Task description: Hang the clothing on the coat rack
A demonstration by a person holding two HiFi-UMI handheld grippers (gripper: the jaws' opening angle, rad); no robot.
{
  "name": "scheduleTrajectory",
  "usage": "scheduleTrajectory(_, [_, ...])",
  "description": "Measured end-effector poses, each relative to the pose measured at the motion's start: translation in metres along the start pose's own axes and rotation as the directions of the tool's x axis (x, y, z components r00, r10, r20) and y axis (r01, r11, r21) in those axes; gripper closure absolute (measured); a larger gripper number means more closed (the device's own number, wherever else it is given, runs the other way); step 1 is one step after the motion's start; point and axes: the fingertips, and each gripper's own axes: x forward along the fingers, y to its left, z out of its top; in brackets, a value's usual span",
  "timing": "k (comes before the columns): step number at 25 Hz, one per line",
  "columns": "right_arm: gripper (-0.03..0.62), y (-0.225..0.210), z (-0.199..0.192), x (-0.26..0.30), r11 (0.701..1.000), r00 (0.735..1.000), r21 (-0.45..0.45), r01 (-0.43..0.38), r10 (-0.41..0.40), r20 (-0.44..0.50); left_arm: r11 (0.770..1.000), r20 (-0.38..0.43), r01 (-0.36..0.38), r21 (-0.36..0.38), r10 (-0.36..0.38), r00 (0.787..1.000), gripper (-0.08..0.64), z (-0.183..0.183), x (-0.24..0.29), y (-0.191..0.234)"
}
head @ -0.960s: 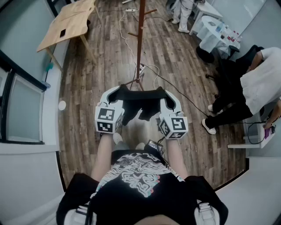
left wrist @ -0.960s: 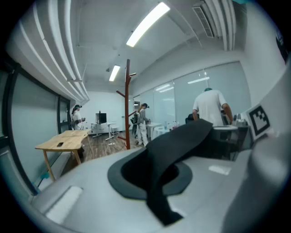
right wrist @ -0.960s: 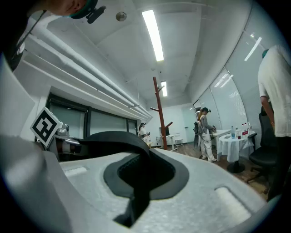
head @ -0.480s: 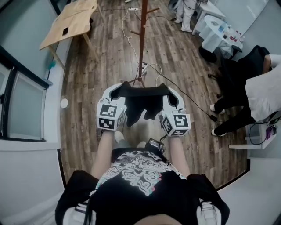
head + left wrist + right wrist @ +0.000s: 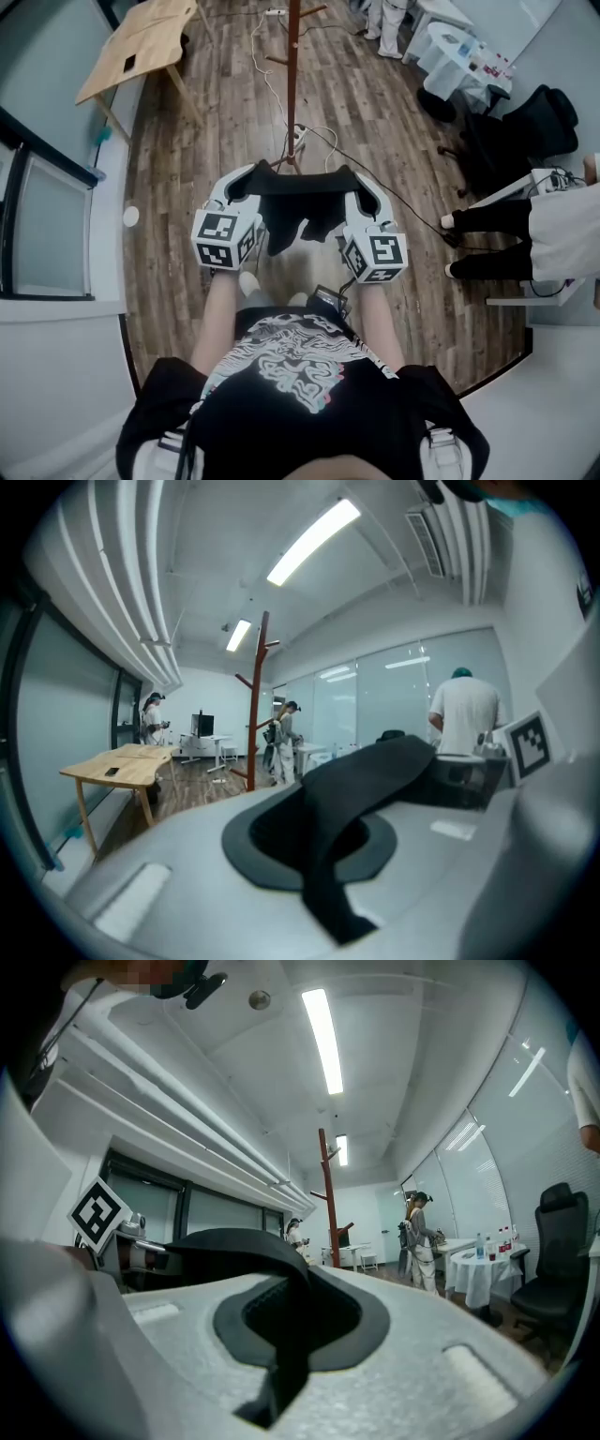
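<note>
L tongs (image 5: pixel 249 180) are clamped shut on one end of the black garment (image 5: pixel 302 184), R tongs (image 5: pixel 354 183) on the other, so its long axis is stretched left-right, middle drooping. The coat rack (image 5: pixel 292 84) is seen straight ahead, well apart, approx. equally near both hands.

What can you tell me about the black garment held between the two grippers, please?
The black garment is soft, matte fabric, pulled taut at its top edge between the left gripper and right gripper, both shut on it. Its middle sags in loose folds above the wooden floor, short of the coat rack.
</note>
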Motion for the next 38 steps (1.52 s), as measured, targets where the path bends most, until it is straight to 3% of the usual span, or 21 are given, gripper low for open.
scheduleTrajectory(6, [0.578, 0.007, 0.007, -0.005, 0.999, 0.999, 0.005, -0.041, 0.041, 0.021, 0.999, 0.021, -0.013, -0.032, 0.013, 1.0, 0.554, 0.006, -0.003, 0.001])
scheduleTrajectory(21, [0.578, 0.006, 0.014, 0.021, 0.999, 0.999, -0.002, -0.033, 0.033, 0.024, 0.997, 0.018, -0.034, -0.063, 0.035, 0.999, 0.553, 0.008, 0.007, 0.024])
scheduleTrajectory(30, [0.578, -0.013, -0.011, 0.052, 1.0, 1.0, 0.024, -0.005, 0.004, 0.022, 0.999, 0.002, -0.023, -0.047, 0.023, 1.0, 0.554, -0.005, 0.046, 0.045])
scheduleTrajectory(36, [0.578, -0.033, -0.035, 0.087, 0.999, 0.998, -0.01, 0.031, -0.03, 0.046, 0.999, 0.011, -0.026, -0.043, 0.027, 1.0, 0.554, -0.022, 0.088, 0.067])
scheduleTrajectory(38, [0.578, -0.039, -0.03, 0.112, 0.999, 0.999, -0.008, 0.032, -0.031, 0.029, 0.998, 0.004, -0.025, -0.052, 0.026, 1.0, 0.554, -0.011, 0.106, 0.084])
